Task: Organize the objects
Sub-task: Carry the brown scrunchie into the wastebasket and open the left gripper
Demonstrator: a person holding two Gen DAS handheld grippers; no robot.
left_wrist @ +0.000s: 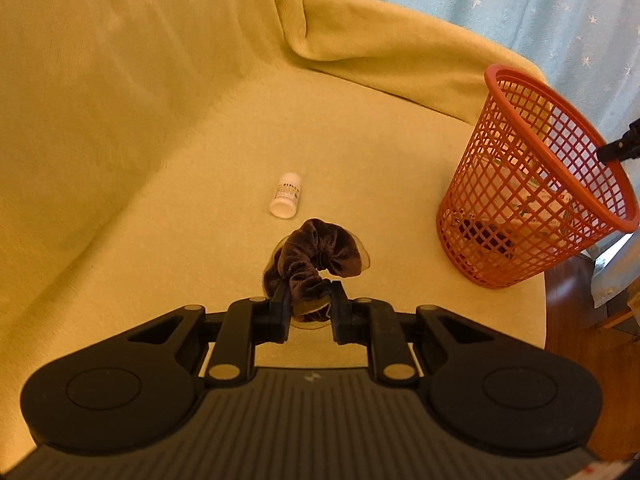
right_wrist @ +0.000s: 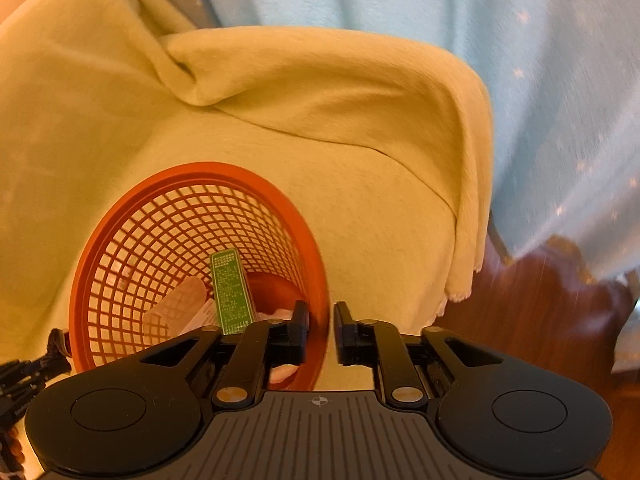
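My left gripper [left_wrist: 310,292] is shut on a brown velvet scrunchie [left_wrist: 320,254], which hangs just above the yellow blanket [left_wrist: 160,160]. A small white bottle [left_wrist: 286,196] lies on its side a little beyond the scrunchie. At the right stands an orange mesh basket [left_wrist: 520,200]. My right gripper [right_wrist: 320,316] has its fingers on either side of the near rim of the basket [right_wrist: 192,208], one inside and one outside, closed on the rim. In the basket lie a green box [right_wrist: 232,292], white packets [right_wrist: 180,304] and a dark item.
The blanket covers a seat with a raised, folded back [right_wrist: 320,80]. A pale blue star-print curtain [right_wrist: 540,80] hangs behind. At the right the blanket ends and a dark wooden floor [right_wrist: 540,300] shows. The right gripper's tip [left_wrist: 618,148] shows at the basket's rim in the left wrist view.
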